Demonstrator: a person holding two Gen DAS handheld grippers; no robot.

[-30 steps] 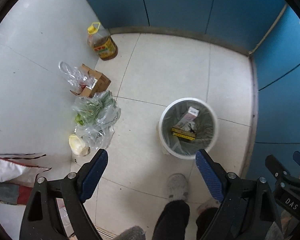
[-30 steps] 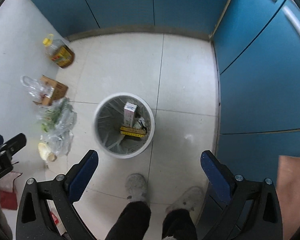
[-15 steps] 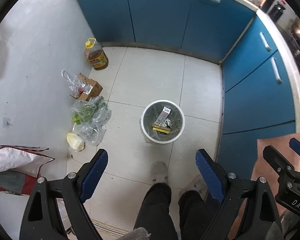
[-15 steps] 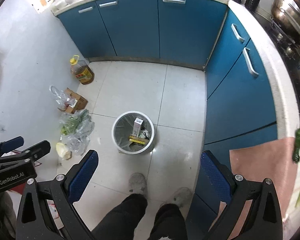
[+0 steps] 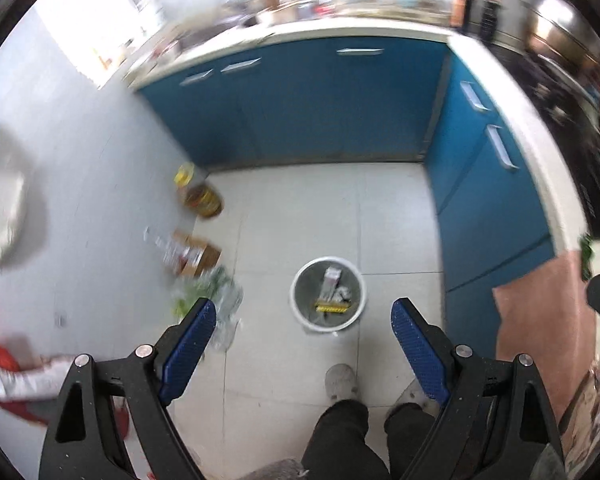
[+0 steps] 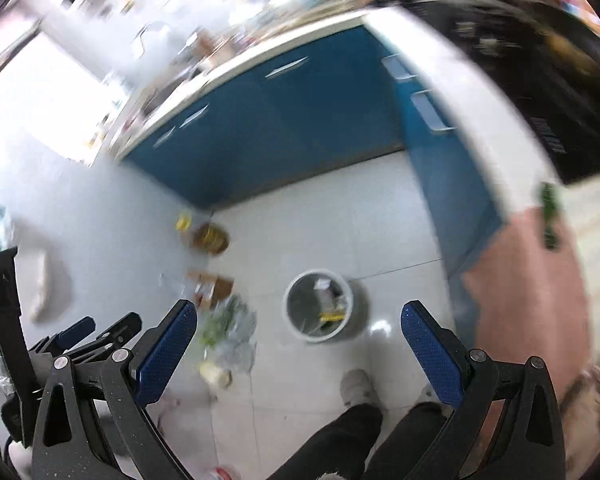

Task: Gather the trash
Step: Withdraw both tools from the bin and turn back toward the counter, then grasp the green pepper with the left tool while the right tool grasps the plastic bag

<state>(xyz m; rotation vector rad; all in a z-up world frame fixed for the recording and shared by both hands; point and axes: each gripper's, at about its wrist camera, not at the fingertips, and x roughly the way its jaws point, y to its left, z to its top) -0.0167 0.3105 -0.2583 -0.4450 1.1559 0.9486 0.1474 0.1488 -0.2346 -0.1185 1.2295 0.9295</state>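
A white trash bin point(image 5: 300, 312) with a clear liner stands on the tiled floor far below, holding a small carton point(image 5: 331, 278) and a yellow strip. It also shows in the right wrist view point(image 6: 296, 324). My left gripper point(image 5: 303, 330) is open and empty, high above the bin. My right gripper point(image 6: 299, 334) is open and empty, also high up. The left gripper's fingers point(image 6: 80, 330) show at the left of the right wrist view. Both views are blurred.
An oil bottle point(image 5: 200, 198), a cardboard box point(image 5: 198, 258) and plastic bags with greens point(image 5: 216, 296) lie along the left wall. Blue cabinets point(image 5: 300, 108) with a cluttered counter line the back and right. The person's legs and shoes point(image 5: 342, 380) stand below.
Both grippers have risen far above the floor and tilted up. The bin looks much smaller and the counter tops have come into view. Both stay open.
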